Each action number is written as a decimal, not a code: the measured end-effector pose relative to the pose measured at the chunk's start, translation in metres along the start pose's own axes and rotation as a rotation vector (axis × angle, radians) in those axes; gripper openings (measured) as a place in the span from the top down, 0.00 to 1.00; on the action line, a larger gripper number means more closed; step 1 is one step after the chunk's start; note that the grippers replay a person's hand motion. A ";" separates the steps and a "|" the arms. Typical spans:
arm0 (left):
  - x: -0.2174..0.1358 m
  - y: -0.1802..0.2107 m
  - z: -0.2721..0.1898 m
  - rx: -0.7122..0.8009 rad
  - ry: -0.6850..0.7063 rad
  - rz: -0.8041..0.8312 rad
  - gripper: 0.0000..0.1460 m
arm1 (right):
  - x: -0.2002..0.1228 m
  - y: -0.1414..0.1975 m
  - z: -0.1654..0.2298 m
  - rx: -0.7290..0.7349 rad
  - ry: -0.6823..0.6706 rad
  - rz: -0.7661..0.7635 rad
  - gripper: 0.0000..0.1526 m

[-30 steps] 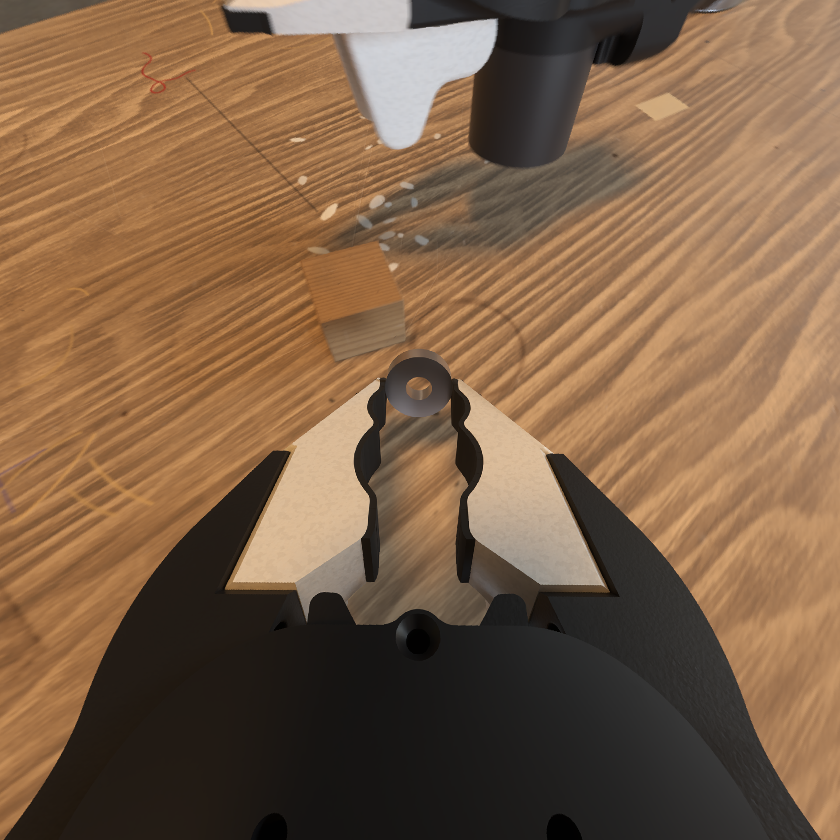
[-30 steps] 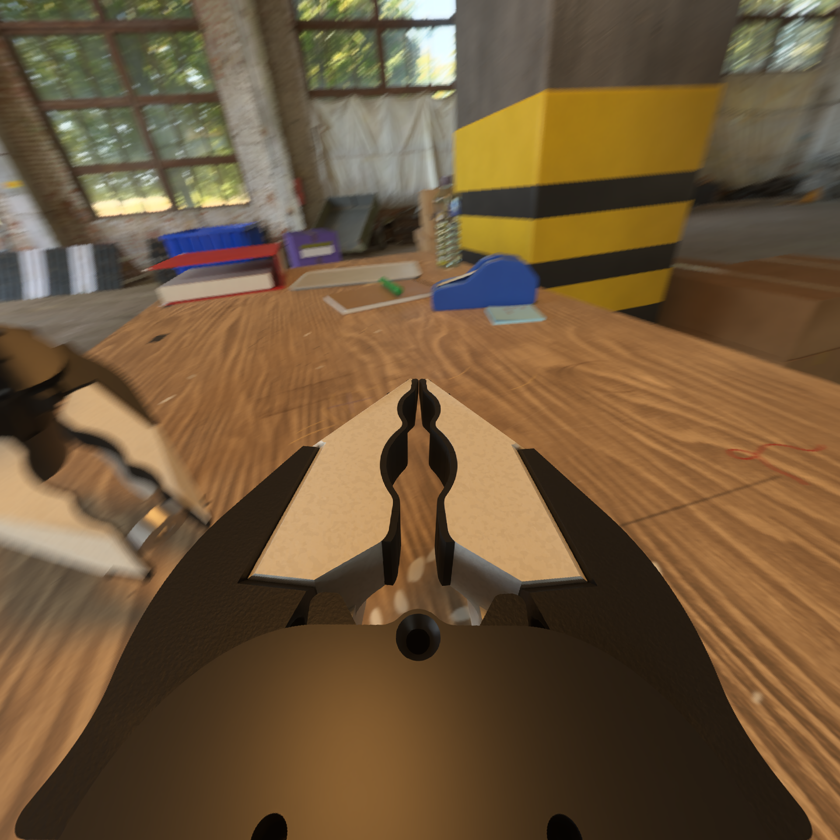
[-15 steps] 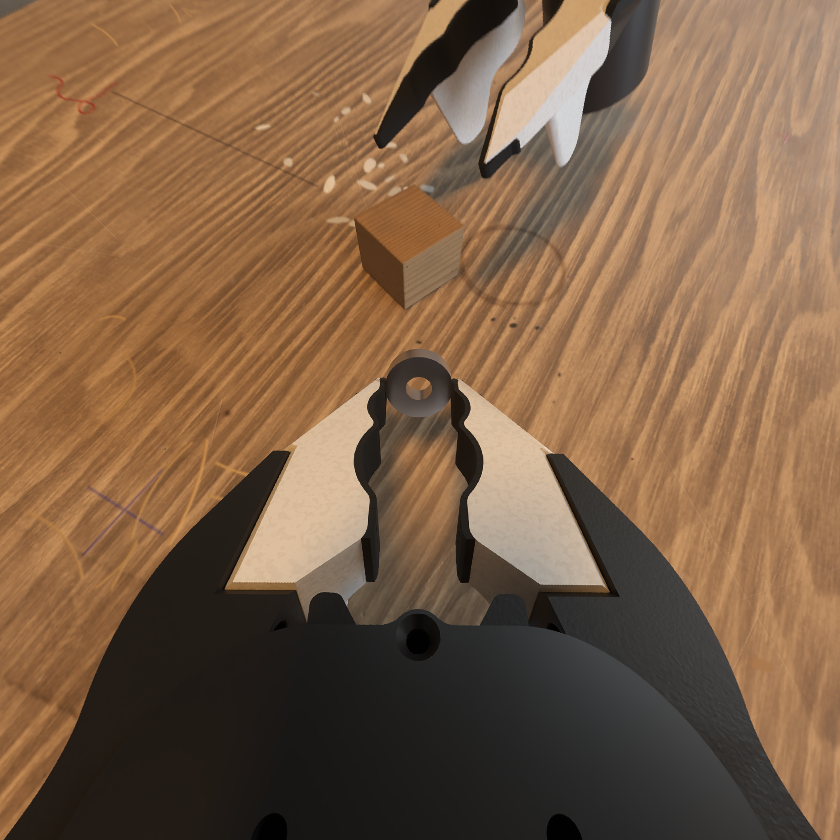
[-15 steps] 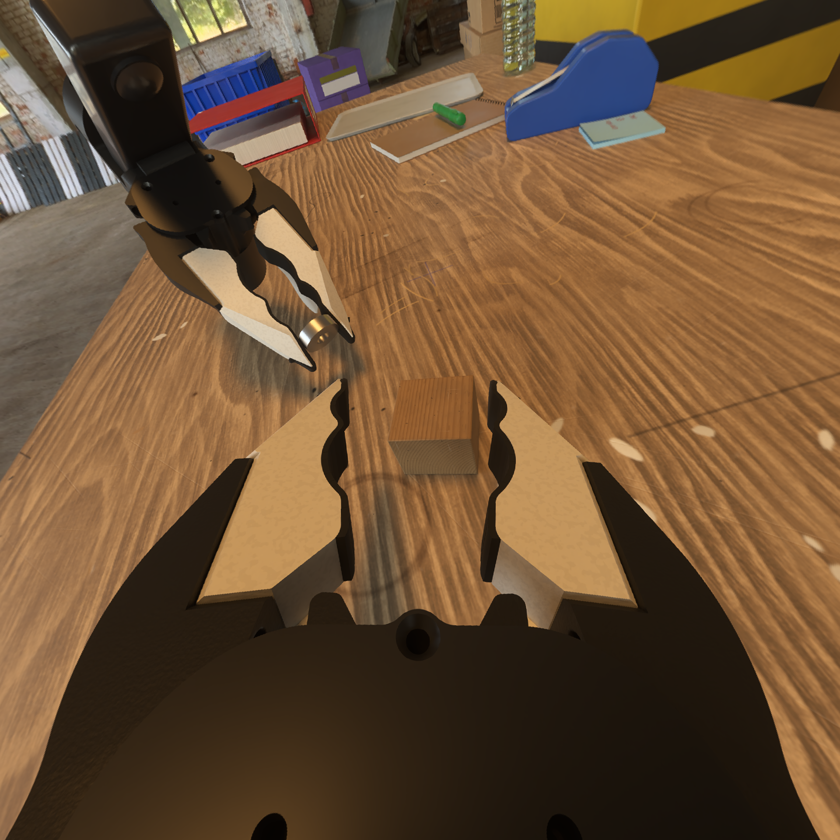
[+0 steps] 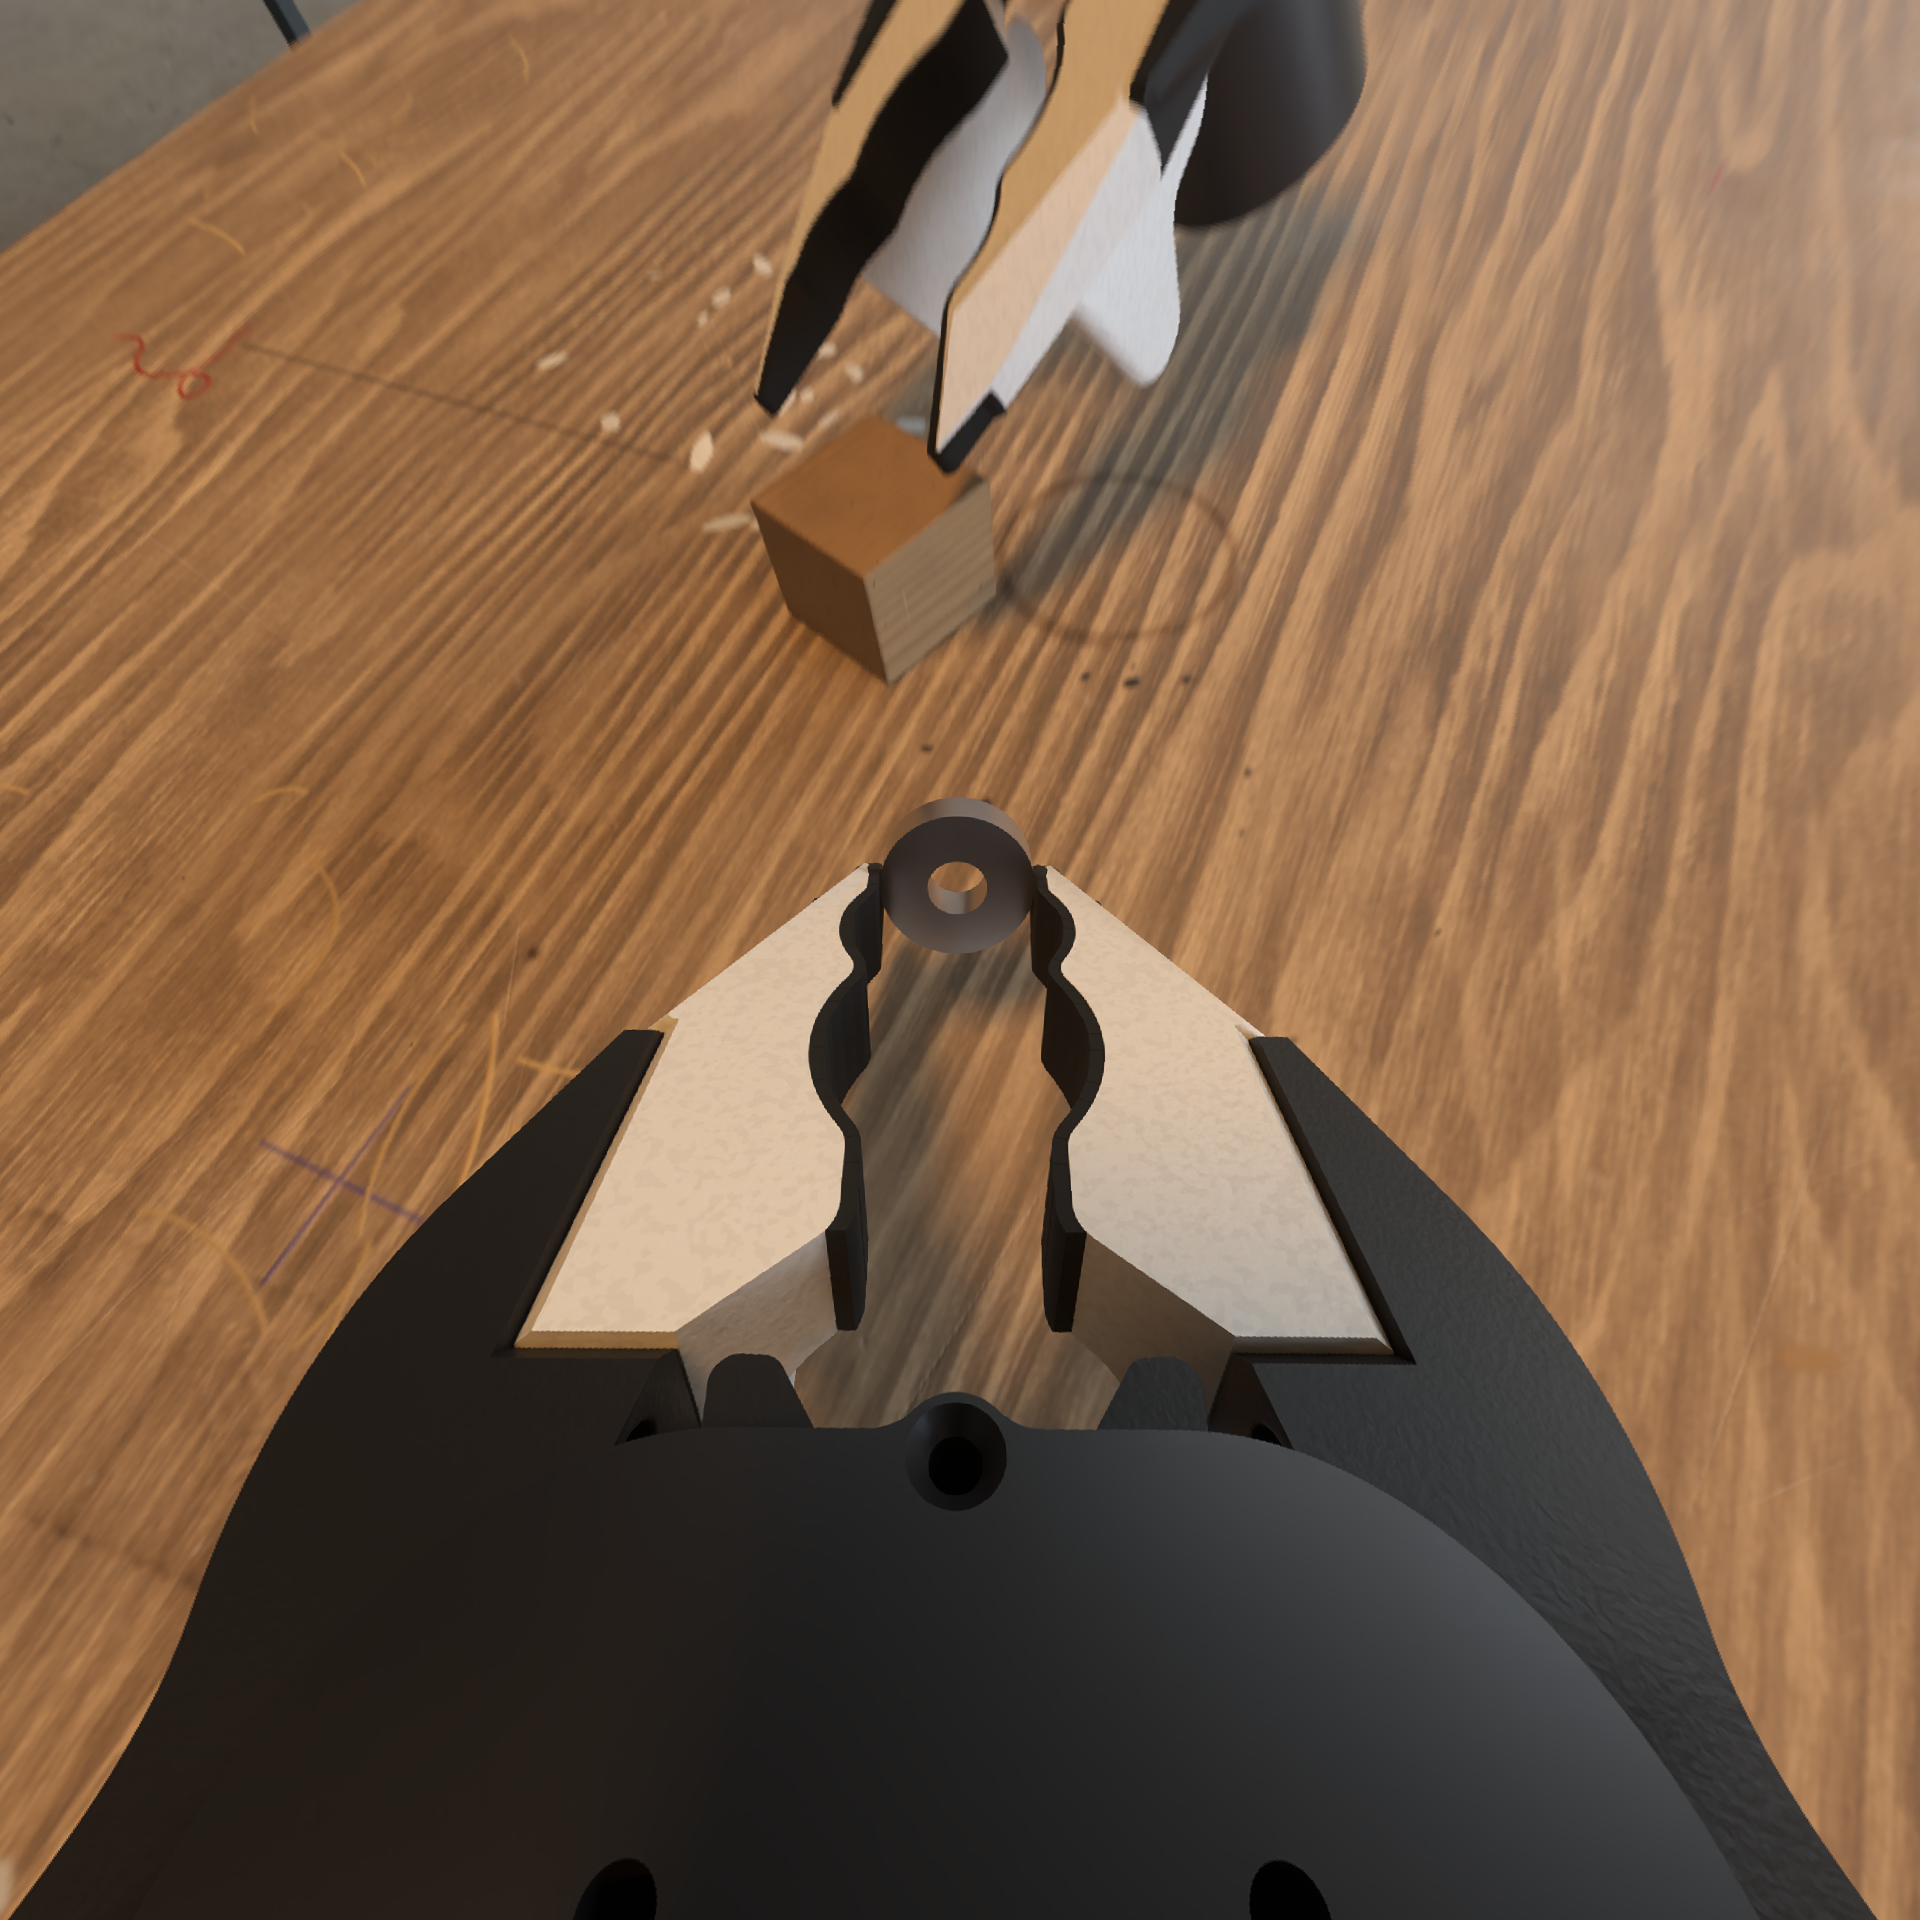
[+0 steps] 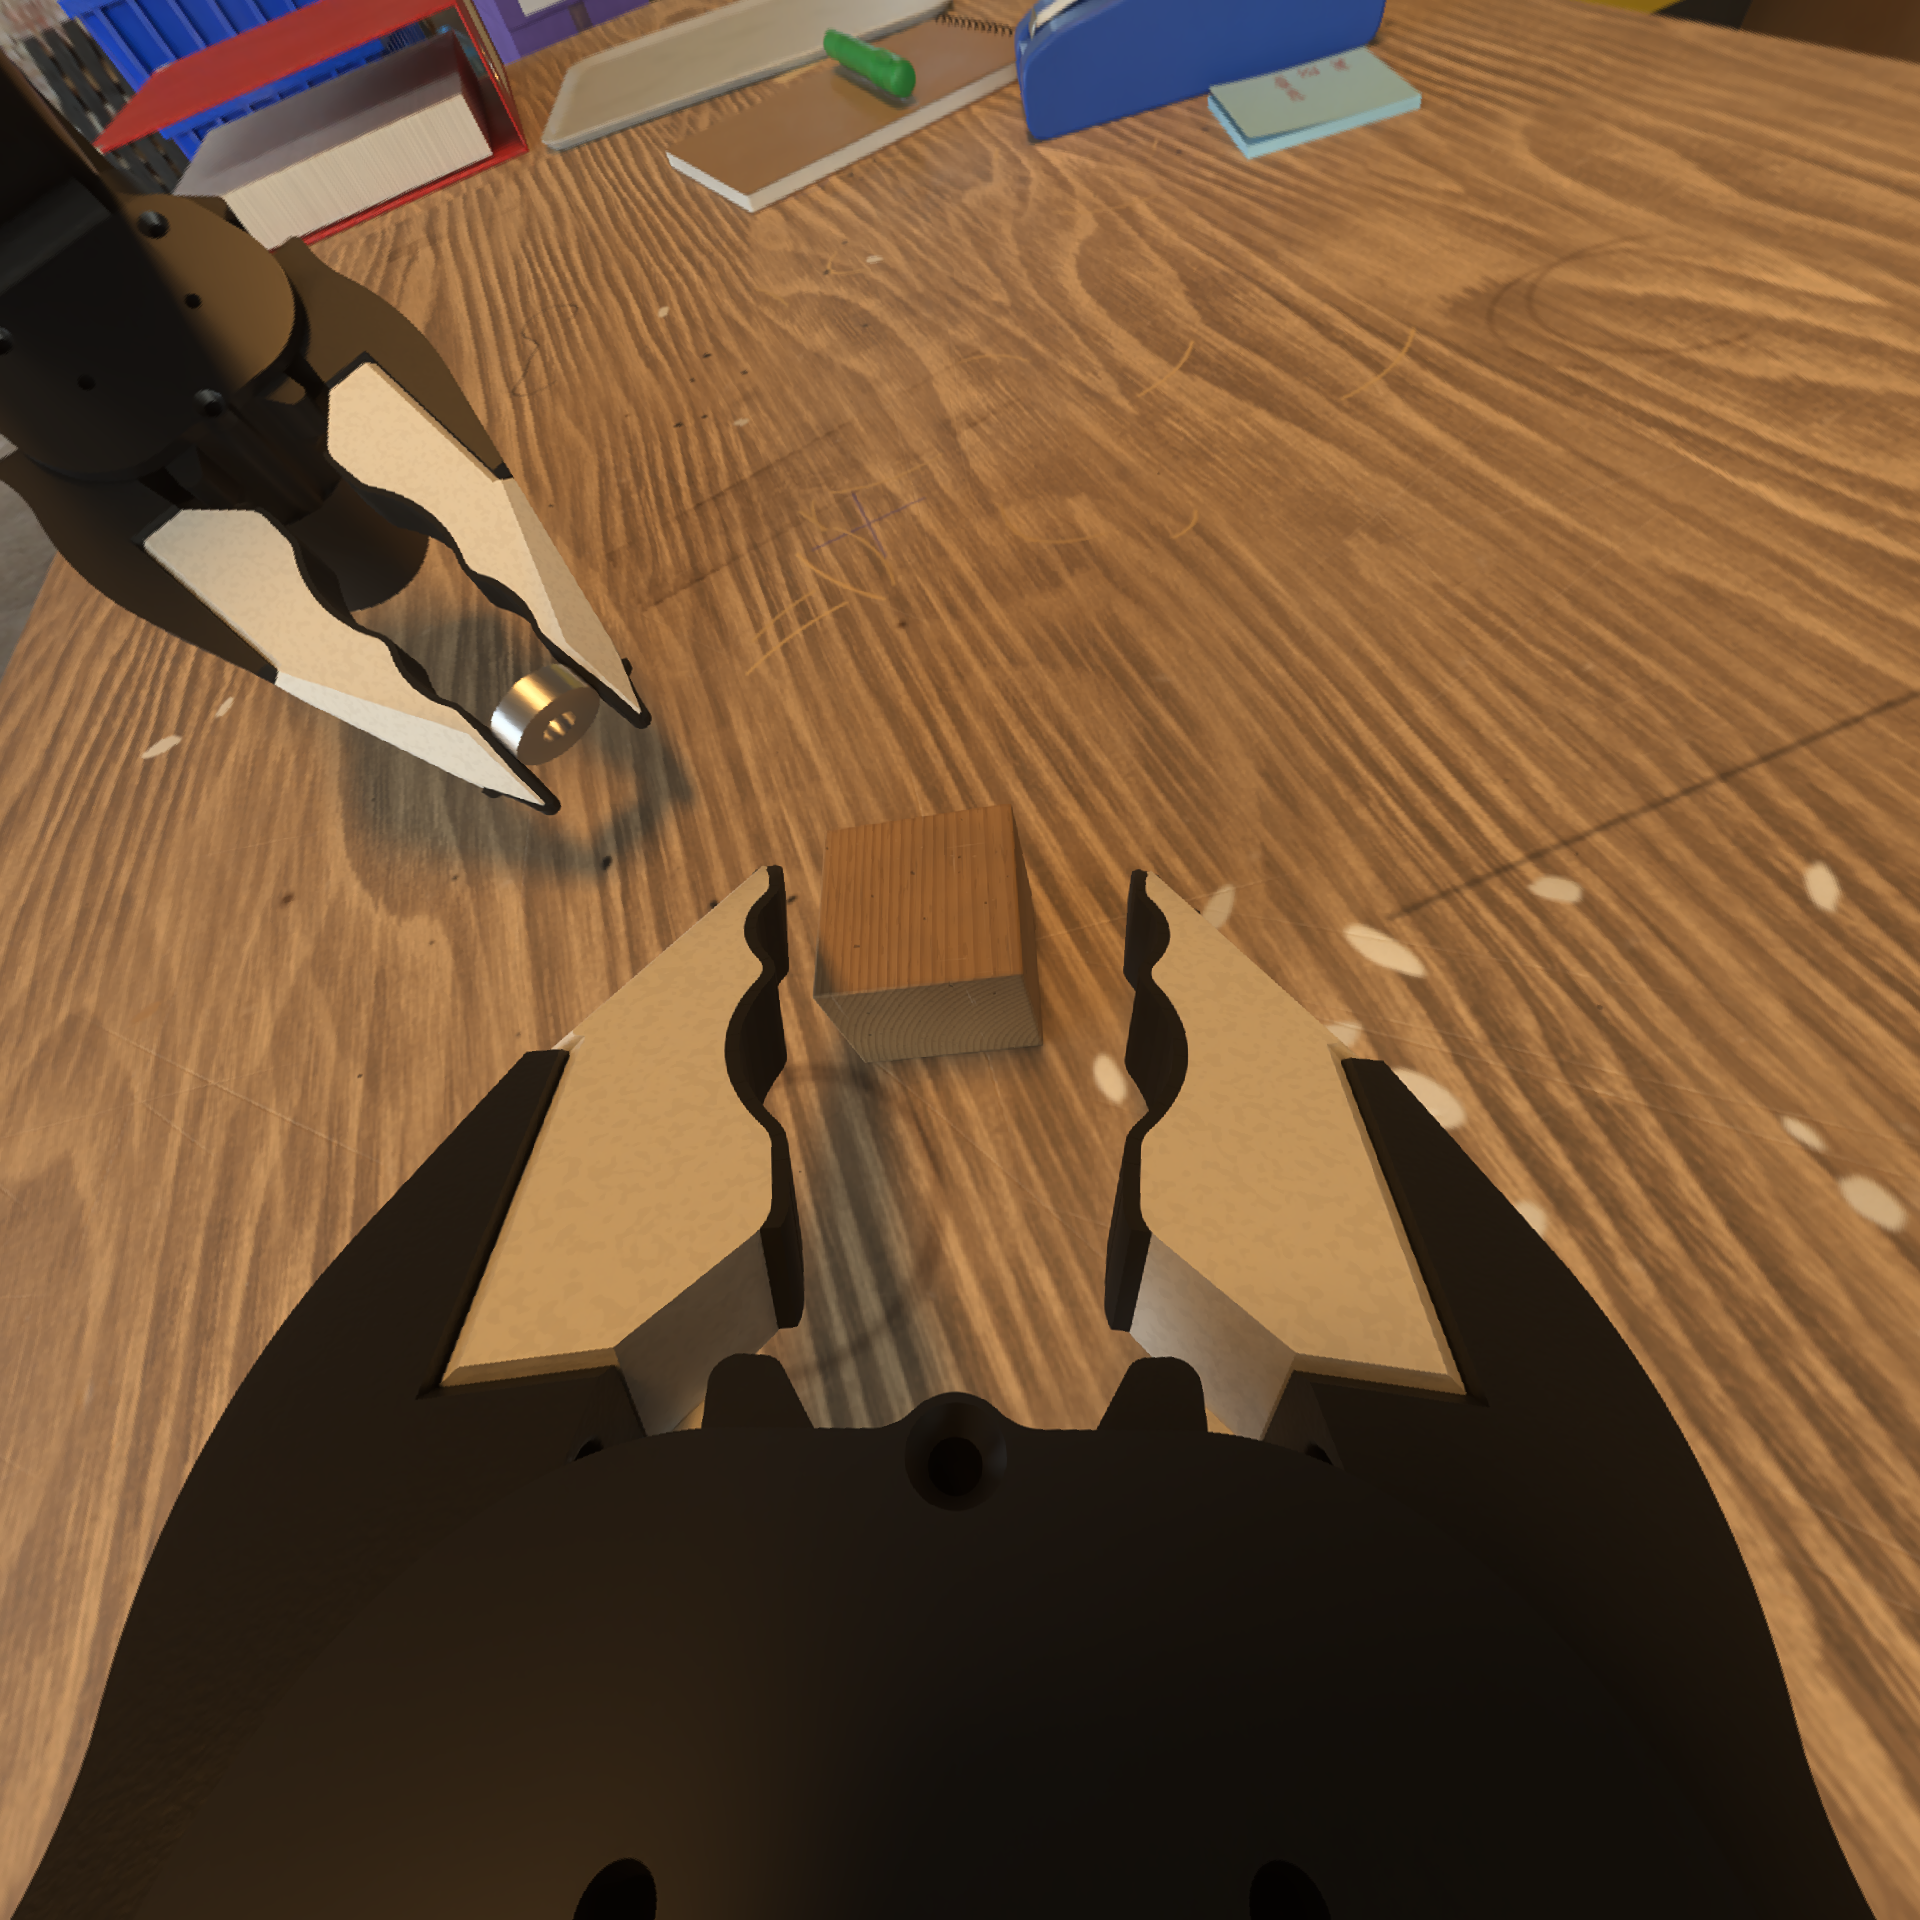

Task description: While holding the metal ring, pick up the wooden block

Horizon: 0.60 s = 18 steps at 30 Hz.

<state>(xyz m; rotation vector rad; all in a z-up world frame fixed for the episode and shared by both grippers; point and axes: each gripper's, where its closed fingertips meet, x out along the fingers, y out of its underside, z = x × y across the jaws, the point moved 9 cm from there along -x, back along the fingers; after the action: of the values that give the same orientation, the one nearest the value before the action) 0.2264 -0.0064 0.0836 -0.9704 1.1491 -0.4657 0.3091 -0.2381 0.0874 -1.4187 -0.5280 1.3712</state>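
My left gripper [image 5: 956,883] is shut on a small metal ring [image 5: 954,878] held at its fingertips just above the table. It also shows in the right wrist view [image 6: 587,753] at the left, with the ring [image 6: 542,717] between its tips. The wooden block [image 6: 928,935] sits on the wooden table [image 6: 1351,520]. My right gripper [image 6: 954,883] is open, with the block between its fingertips, nearer the left one and not touched. In the left wrist view the block [image 5: 878,545] lies ahead and the right gripper [image 5: 852,426] hangs over its far side.
At the table's far edge lie a red-covered book [image 6: 343,135], a grey tray [image 6: 727,52], a flat board with a green-handled tool [image 6: 868,62], a blue tape dispenser [image 6: 1174,52] and a light blue pad [image 6: 1314,99]. Pale chips [image 6: 1382,951] are scattered right of the block.
My right gripper has opened, tipped down from looking across the room and come in over the block. My left gripper has kept hold of the ring, and the block now lies farther ahead of it.
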 end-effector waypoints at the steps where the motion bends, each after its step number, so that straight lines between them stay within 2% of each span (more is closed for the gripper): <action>1: 0.000 0.002 0.000 0.012 -0.008 0.030 0.81 | 0.001 0.000 0.000 0.005 0.001 0.008 0.56; 5: 0.005 0.004 -0.004 0.058 -0.008 0.092 0.81 | 0.005 0.001 -0.001 0.019 -0.028 0.061 0.55; 10: 0.009 0.005 -0.005 0.069 -0.014 0.146 0.81 | 0.016 0.004 0.005 -0.050 -0.030 0.177 0.55; 13: 0.008 0.006 -0.002 0.034 -0.020 0.147 0.81 | 0.024 0.004 0.009 -0.108 0.033 0.258 0.63; 15: 0.008 0.006 -0.001 0.025 -0.026 0.148 0.81 | 0.025 0.005 0.012 -0.143 0.052 0.264 0.68; 18: 0.008 0.007 -0.001 0.023 -0.026 0.146 0.81 | 0.016 0.004 0.017 -0.176 -0.027 0.179 0.68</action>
<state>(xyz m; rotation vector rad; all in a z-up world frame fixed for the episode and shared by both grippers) 0.2273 -0.0097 0.0734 -0.8639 1.1792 -0.3469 0.2961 -0.2192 0.0799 -1.6231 -0.5609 1.5181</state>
